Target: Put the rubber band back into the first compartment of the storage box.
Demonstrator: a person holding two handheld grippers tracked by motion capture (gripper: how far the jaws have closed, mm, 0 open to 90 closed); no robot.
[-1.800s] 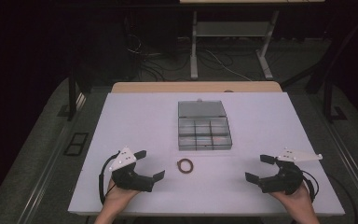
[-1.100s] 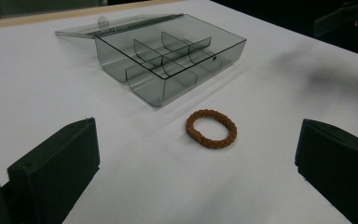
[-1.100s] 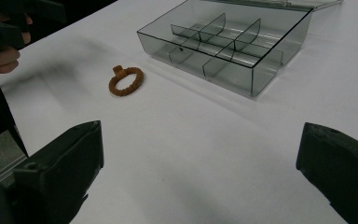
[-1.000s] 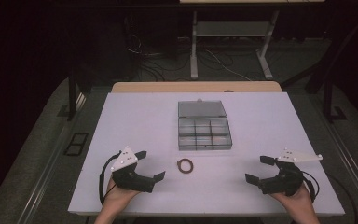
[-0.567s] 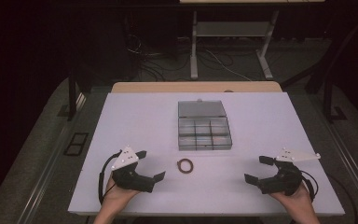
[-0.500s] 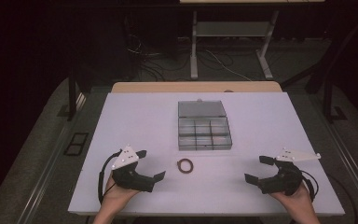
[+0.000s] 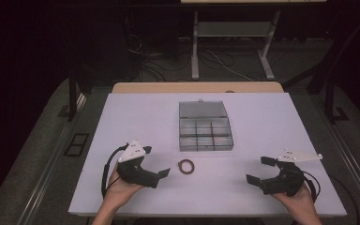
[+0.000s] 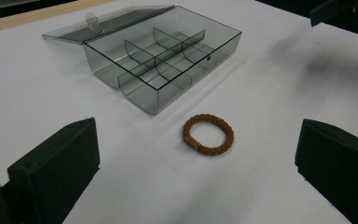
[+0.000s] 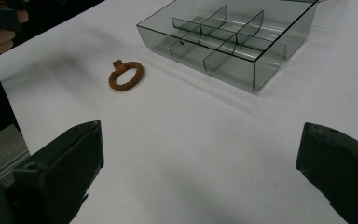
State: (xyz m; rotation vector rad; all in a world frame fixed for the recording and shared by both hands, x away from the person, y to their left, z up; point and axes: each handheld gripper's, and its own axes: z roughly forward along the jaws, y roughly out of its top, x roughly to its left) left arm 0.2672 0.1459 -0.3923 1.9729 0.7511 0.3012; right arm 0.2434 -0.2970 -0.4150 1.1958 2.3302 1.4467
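Since both tongs rest low near the desk's front edge, the desk [image 7: 281,122] spreads ahead of them: white, flat, matte, with a wood strip along its far edge. Beyond that the room is dark, with a carpeted floor, loose cables and the legs of another table well past the tongs.

Ahead of both tongs, between them and farther out, stands the box [image 7: 205,132], clear grey plastic with dividers making small compartments, all bare as far as I can tell, its lid [image 8: 107,21] folded flat behind.

Left tongs [image 7: 155,162] and right tongs [image 7: 258,169] are both released, jaws spread wide, gripping nothing.

Just ahead of the left tongs, a little to their right, lies the band [image 8: 208,134], flat on the desk, nearer than the box and apart from it; from the right tongs it sits well off to the left [image 9: 126,75]. It looks like a brown braided loop, so probably light, soft and limp, not fragile, and rough enough not to slip. Pinching across one side of the loop, one jaw inside and one outside, seems the surest hold.
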